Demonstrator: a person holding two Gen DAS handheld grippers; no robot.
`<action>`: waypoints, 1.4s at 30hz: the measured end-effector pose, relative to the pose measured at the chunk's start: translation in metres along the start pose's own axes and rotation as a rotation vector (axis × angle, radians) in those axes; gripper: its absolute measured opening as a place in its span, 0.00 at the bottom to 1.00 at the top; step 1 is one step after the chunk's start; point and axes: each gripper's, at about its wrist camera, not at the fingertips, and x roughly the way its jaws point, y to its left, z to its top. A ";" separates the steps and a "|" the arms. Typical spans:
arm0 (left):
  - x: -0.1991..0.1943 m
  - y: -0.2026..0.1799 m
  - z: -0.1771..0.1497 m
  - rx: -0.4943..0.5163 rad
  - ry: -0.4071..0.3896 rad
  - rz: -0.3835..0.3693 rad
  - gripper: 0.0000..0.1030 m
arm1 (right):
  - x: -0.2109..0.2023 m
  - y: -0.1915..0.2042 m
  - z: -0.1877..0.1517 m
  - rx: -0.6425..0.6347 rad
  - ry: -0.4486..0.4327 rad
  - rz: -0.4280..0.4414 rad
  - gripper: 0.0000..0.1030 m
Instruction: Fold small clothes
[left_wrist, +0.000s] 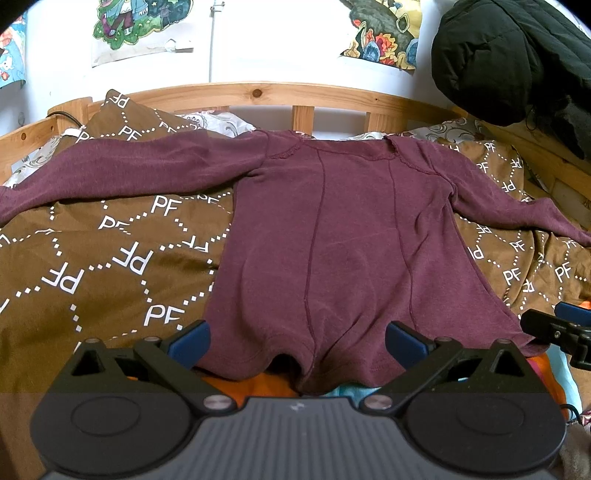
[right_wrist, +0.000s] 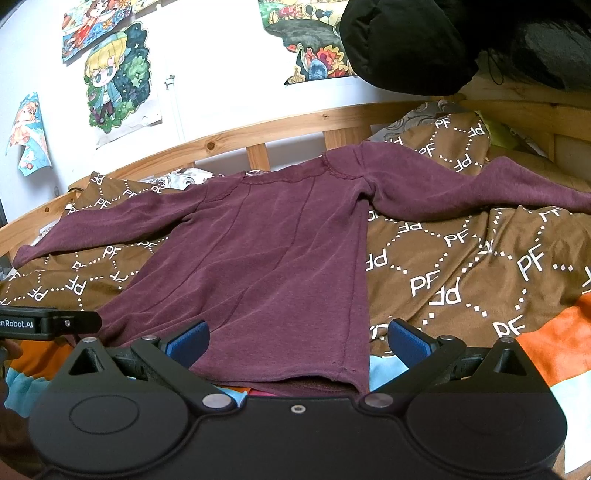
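- Maroon long-sleeved knit top (left_wrist: 332, 229) — spread flat on the bed, neckline toward the wooden headboard rail (left_wrist: 258, 92), hem at the near edge, both sleeves stretched out sideways.
- Brown quilt printed with white "PF" lettering and dotted diamonds (left_wrist: 110, 258) — lies under the top and covers most of the bed.
- Orange and light-blue blanket (right_wrist: 554, 343) — shows at the bed's near edge, beneath the hem.
- Left gripper (left_wrist: 297, 345) — blue-padded fingers spread wide, either side of the hem's middle, holding nothing.
- Right gripper (right_wrist: 297, 345) — fingers likewise spread, framing the hem's right corner; nothing held.
- Black padded jacket (left_wrist: 509, 55) — hangs at the far right corner.
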 end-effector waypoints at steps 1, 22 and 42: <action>0.000 0.000 0.000 0.000 0.000 0.000 0.99 | 0.000 0.000 0.000 0.000 0.000 0.000 1.00; 0.003 -0.002 -0.002 0.000 0.009 -0.005 0.99 | -0.001 -0.001 0.001 0.004 0.001 0.000 1.00; 0.010 -0.012 0.067 0.036 0.044 0.048 0.99 | 0.014 -0.078 0.057 0.158 0.000 -0.165 1.00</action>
